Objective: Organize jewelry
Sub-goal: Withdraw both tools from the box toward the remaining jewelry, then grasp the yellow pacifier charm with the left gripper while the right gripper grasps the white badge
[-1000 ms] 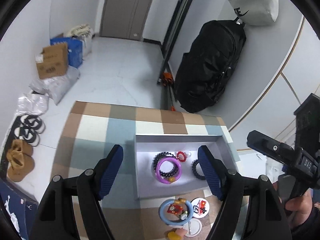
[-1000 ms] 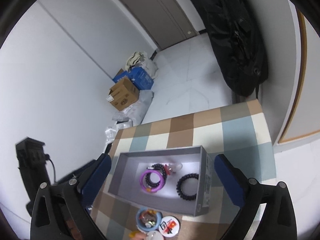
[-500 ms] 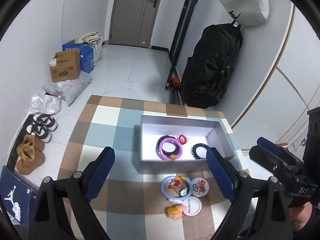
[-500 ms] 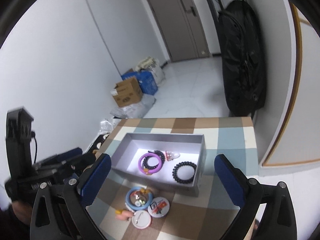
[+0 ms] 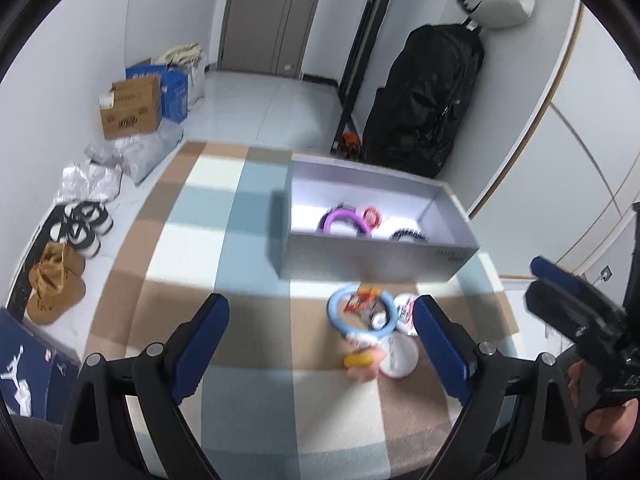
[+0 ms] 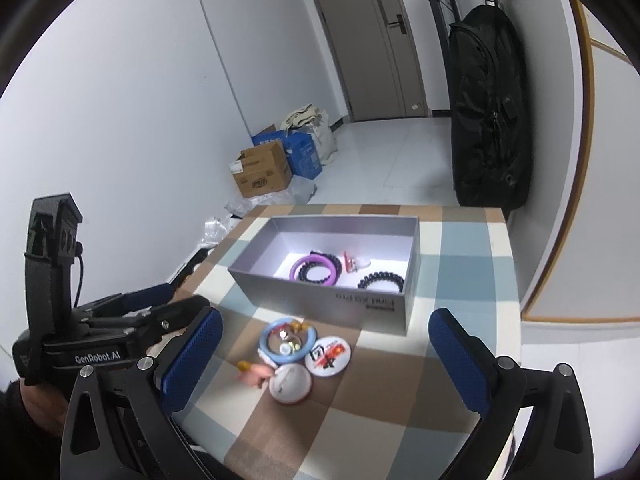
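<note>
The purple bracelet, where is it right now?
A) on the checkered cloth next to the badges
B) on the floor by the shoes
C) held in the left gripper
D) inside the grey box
D: the purple bracelet lies on the floor of the open grey box, beside a black beaded bracelet; both grippers are open and hold nothing.

The grey box looks like matt cardboard, its inner floor smooth and white. Inside it, a purple bangle looks like glossy plastic. In front of the box, the round badges have a shiny coating. The checked tablecloth beneath the box is matt woven cloth.
</note>
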{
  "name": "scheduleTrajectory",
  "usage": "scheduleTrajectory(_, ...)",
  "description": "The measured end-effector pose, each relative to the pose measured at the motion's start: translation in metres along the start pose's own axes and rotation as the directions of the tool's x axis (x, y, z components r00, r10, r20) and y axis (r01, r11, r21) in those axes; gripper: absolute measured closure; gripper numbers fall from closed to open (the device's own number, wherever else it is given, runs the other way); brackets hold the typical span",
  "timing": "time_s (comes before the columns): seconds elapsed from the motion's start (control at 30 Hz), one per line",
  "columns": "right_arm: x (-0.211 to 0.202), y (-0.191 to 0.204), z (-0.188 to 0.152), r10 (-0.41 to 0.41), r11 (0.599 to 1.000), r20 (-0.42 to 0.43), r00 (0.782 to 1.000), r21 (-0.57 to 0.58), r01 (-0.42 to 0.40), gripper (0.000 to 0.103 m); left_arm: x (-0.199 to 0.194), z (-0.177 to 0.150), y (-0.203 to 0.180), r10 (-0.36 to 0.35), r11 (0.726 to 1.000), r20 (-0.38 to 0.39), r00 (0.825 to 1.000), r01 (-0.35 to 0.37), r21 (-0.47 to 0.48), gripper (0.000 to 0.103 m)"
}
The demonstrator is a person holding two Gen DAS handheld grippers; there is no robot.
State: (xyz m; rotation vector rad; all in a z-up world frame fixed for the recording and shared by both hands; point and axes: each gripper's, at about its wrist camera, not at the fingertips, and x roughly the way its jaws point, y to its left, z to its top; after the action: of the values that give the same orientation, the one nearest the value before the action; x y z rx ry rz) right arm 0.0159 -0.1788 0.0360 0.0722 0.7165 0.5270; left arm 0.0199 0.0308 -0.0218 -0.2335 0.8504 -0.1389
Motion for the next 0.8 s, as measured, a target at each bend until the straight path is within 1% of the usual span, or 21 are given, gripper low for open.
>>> scheduleTrajectory(0.1, -0.001, 0.002, -0.004, 0.005, 1.0, -0.002, 1.0, -0.008, -0.005, 0.0, 0.005, -0.006, 0.003, -0.041, 0.999, -0.042, 0.998, 0.04, -0.024, 0.013)
scheduleTrajectory(0.23, 0.001, 0.005, -0.012, 0.016, 1.0, -0.027, 0.999, -0.016, -0.017, 0.0, 0.008, -0.012, -0.004, -0.045, 0.999, -0.064, 0.997, 0.045, -0.006, 0.013)
scheduleTrajectory(0.33, 0.003, 0.008, -0.016, 0.008, 0.999, -0.043, 0.999, -0.035, -0.01, 0.0, 0.013, -0.016, -0.009, -0.037, 0.999, -0.086, 0.996, 0.039, 0.016, 0.013)
scheduleTrajectory(0.37, 0.003, 0.008, -0.016, 0.003, 0.999, -0.046, 0.999, -0.037, -0.005, 0.0, 0.015, -0.018, -0.009, -0.032, 0.999, -0.092, 0.995, 0.034, 0.018, 0.016)
scheduleTrajectory(0.4, 0.004, 0.007, -0.017, -0.004, 0.999, -0.05, 0.999, -0.033, 0.002, 0.0, 0.017, -0.02, -0.01, -0.035, 0.999, -0.103, 0.994, 0.037, 0.017, 0.022)
scheduleTrajectory(0.47, 0.004, 0.004, -0.02, -0.01, 1.0, -0.063, 0.998, -0.013, 0.009, 0.0, 0.021, -0.023, -0.012, -0.044, 0.999, -0.131, 0.99, 0.047, 0.024, 0.03)
scheduleTrajectory(0.5, 0.005, 0.002, -0.021, -0.008, 1.0, -0.07, 0.997, 0.001, 0.008, 0.0, 0.022, -0.023, -0.013, -0.043, 0.998, -0.137, 0.99, 0.048, 0.028, 0.032)
scheduleTrajectory(0.67, 0.009, -0.003, -0.023, -0.01, 1.0, -0.091, 0.996, 0.017, 0.012, 0.0, 0.024, -0.026, -0.017, -0.066, 0.997, -0.154, 0.986, 0.071, 0.029, 0.032)
scheduleTrajectory(0.8, 0.011, -0.005, -0.024, -0.012, 1.0, -0.105, 0.994, 0.025, 0.015, 0.0, 0.029, -0.029, -0.018, -0.061, 0.997, -0.172, 0.983, 0.069, 0.04, 0.034)
